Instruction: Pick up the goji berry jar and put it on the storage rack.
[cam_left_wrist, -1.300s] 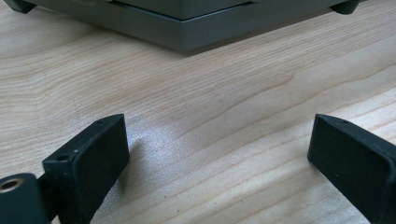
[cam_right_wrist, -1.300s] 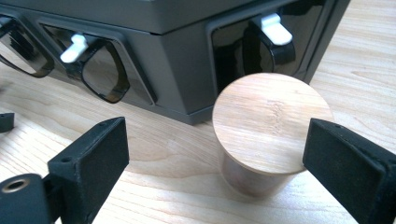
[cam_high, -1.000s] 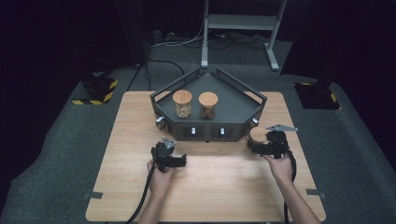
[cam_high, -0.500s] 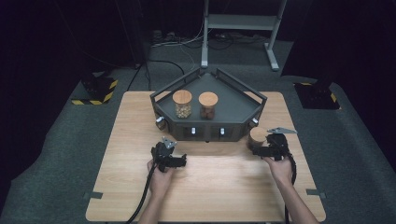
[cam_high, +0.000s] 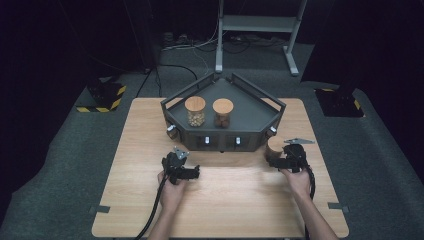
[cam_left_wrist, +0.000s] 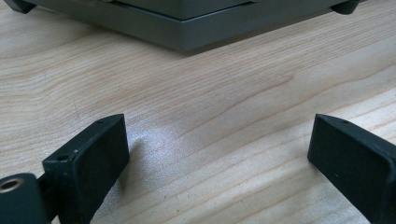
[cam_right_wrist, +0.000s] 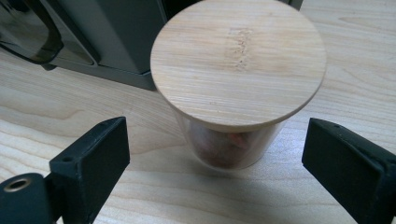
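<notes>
Left gripper (cam_high: 192, 173) sat low on the wooden table (cam_high: 145, 130), in front of the grey tray (cam_high: 250, 107), held by the person's left hand (cam_high: 171, 190). In the left gripper view its jaws stood wide apart over bare wood, nothing between them, tray edge (cam_left_wrist: 187, 32) ahead.

On the tray: two glass jars with wooden lids, side by side, upright. Left jar (cam_high: 195, 111) had pale contents, right jar (cam_high: 222, 113) dark contents. Two small white knobs on the tray's front face.

A third jar (cam_high: 274, 148) stood upright on the table just off the tray's front right corner, not on the tray. Right gripper (cam_high: 276, 162) was at that jar, held by the right hand (cam_high: 297, 181). In the right gripper view the jaws were spread wide, one on each side of the jar (cam_right_wrist: 233, 93), both clear of the glass, no contact. Wooden lid on, reddish-brown contents visible through the glass. Tray corner just behind the jar.
</notes>
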